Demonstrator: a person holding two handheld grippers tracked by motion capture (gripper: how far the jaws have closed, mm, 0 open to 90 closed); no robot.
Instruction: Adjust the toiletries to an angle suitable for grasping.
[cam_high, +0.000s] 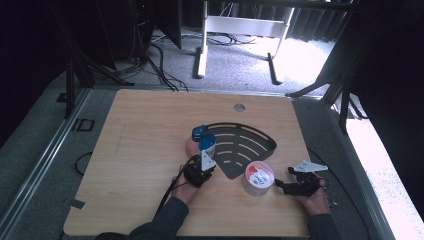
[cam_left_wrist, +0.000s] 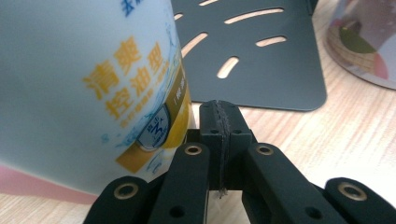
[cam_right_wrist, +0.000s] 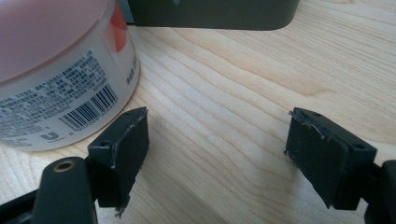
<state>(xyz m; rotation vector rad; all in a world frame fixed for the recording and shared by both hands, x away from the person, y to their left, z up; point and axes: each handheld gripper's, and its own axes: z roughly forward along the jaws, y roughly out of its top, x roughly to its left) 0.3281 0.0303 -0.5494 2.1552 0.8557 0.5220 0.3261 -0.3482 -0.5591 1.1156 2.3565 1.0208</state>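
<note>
1. my left gripper (cam_high: 201, 167) sits near the middle of the wooden counter (cam_high: 140, 150), jaws pressed together with nothing between them, seen in the left gripper view (cam_left_wrist: 219, 135).
2. a white tube with a blue cap (cam_high: 207, 143) stands just ahead of my left gripper; in the left gripper view its white body with yellow print (cam_left_wrist: 88, 88) is just left of my closed jaws, touching or not i cannot tell.
3. a second blue-capped item (cam_high: 199, 132) stands right behind the tube, with something pink (cam_high: 190, 146) at its left side; too small to tell what.
4. a black slotted fan-shaped tray (cam_high: 245, 145) lies flat on the counter to the right of the tubes; its corner shows beyond my left jaws (cam_left_wrist: 280, 60).
5. a round tub with a red and white lid (cam_high: 258, 177) stands at the tray's near edge, between my two grippers.
6. my right gripper (cam_high: 295, 187) lies low on the counter right of the tub, jaws spread wide, holding nothing (cam_right_wrist: 217, 154).
7. in the right gripper view the tub's barcode label (cam_right_wrist: 56, 93) is just beside my left-hand jaw, bare counter between the jaws.
</note>
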